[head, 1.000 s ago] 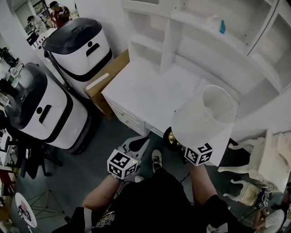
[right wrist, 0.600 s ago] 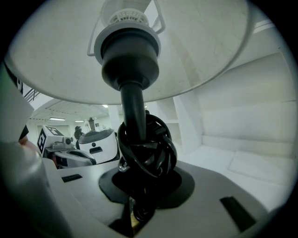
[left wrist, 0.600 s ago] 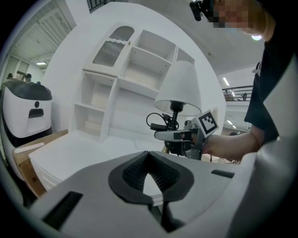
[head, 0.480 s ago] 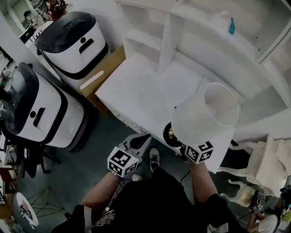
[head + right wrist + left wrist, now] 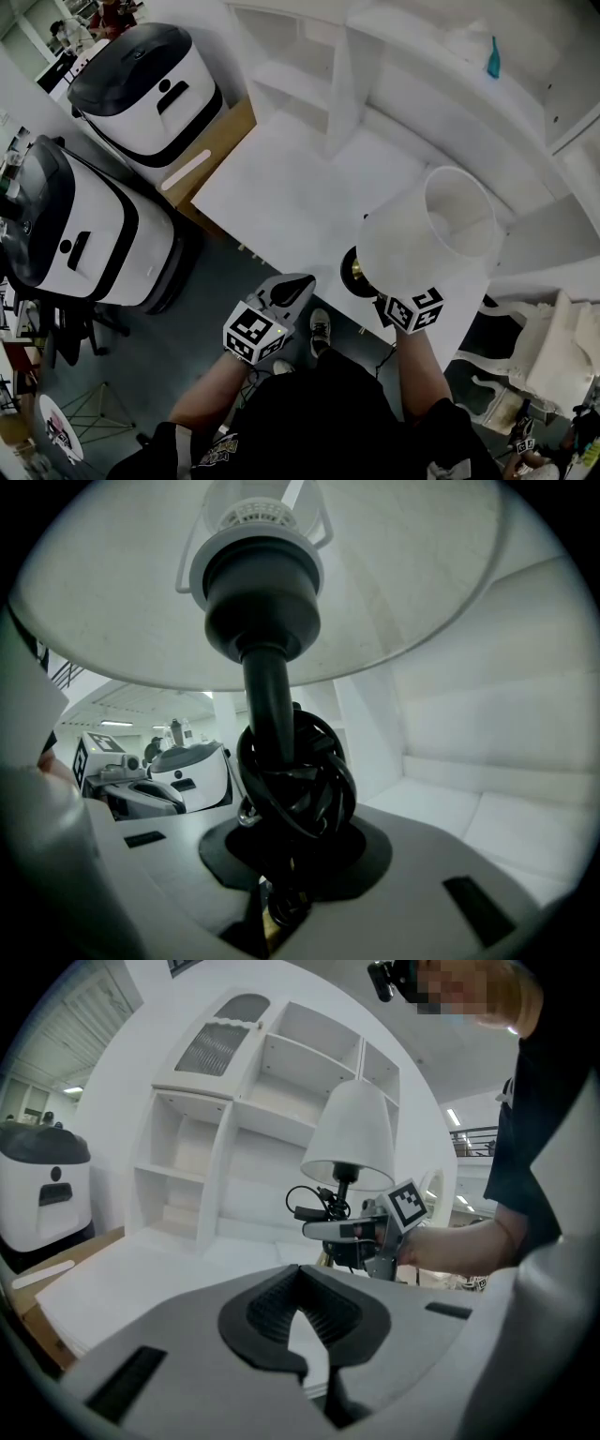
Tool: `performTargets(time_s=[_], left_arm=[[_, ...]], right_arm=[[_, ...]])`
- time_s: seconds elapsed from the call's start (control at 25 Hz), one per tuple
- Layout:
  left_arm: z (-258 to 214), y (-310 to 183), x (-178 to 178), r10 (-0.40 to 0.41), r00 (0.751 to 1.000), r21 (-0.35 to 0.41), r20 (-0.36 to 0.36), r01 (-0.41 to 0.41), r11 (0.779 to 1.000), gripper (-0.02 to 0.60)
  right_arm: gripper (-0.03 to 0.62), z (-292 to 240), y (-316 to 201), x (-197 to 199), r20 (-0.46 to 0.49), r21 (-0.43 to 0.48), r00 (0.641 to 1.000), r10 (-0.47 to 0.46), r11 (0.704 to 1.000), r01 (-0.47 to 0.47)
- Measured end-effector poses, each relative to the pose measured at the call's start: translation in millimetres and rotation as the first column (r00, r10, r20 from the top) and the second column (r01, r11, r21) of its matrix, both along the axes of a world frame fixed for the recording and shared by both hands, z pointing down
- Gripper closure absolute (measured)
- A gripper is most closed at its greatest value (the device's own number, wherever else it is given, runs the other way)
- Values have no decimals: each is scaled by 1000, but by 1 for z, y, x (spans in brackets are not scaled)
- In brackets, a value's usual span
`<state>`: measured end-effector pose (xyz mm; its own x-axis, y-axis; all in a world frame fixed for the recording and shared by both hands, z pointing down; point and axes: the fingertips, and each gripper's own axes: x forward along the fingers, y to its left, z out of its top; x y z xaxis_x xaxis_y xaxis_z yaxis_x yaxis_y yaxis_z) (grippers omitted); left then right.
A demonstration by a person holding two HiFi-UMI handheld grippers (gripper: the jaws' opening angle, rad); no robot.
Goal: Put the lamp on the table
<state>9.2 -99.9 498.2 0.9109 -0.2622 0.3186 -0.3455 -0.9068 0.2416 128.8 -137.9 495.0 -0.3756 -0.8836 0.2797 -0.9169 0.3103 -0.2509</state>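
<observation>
The lamp has a white shade and a dark base that hangs over the front edge of the white table. My right gripper is shut on the lamp's black stem, just below a coil of black cord; the shade hides its jaws in the head view. The left gripper view shows the lamp upright, held by the right gripper above the table. My left gripper is shut and holds nothing, low in front of the table's edge.
White shelving rises at the table's back, with a teal bottle on a shelf. Two white-and-black machines and a cardboard box stand to the left. A white ornate chair is on the right.
The lamp and my right gripper have come closer to the table, so the base now hangs at its front edge. The left gripper has barely moved.
</observation>
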Motion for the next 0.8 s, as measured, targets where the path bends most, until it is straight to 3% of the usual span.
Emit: performTargets(time_s=[0.44,0.8], left_arm=[[0,-32,36,-30,999,24,19,30,999,575],[-3,-49,46,-6,1000,32,23,6,999,575]], right_arm=[[502,7,-39,42,-2,10,1000,-25,1000,25],[502,8,-63,57,-8,25,1000,7,1000,-7]])
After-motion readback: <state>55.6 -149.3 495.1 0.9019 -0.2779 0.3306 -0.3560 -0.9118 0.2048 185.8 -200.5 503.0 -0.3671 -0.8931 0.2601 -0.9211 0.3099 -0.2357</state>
